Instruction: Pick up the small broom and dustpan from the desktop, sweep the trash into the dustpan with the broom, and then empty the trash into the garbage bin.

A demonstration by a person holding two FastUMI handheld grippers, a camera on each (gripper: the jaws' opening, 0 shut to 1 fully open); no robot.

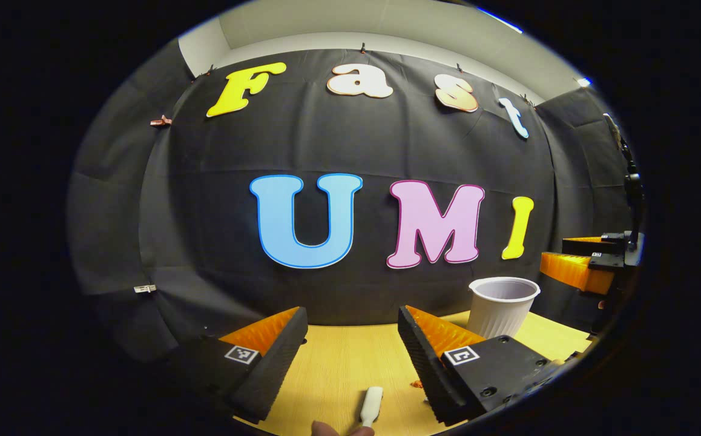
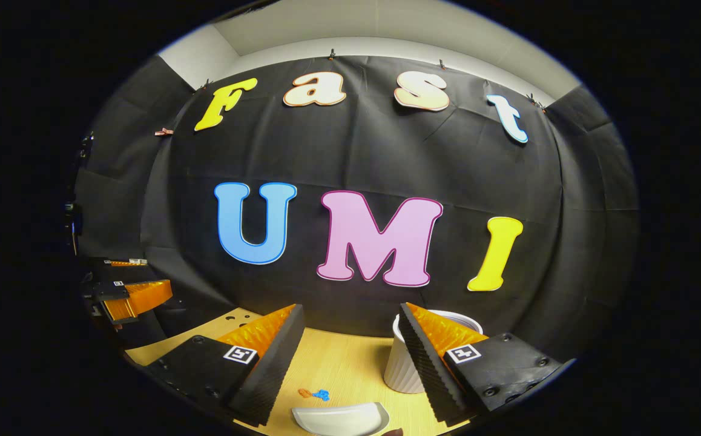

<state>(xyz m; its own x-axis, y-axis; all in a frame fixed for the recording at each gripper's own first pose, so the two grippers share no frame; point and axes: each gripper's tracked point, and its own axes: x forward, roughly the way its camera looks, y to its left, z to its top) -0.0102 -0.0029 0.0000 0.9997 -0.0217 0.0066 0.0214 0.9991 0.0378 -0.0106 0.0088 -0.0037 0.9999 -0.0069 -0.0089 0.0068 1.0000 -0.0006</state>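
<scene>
Both grippers are held wide open and empty above the desk [image 1: 338, 363], ready for pickup. A white handle [image 1: 371, 404], possibly the broom, lies between the left gripper [image 1: 350, 339] fingers; the dustpan [image 2: 339, 419] lies below the right gripper [image 2: 350, 339], beside the white bin [image 2: 400, 363].

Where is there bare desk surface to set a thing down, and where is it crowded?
Left gripper view: bare desktop runs from the white handle back to the wall. Right gripper view: bare wood lies behind the small trash bits. Crowded: near the white bin and the dustpan beside it.
</scene>
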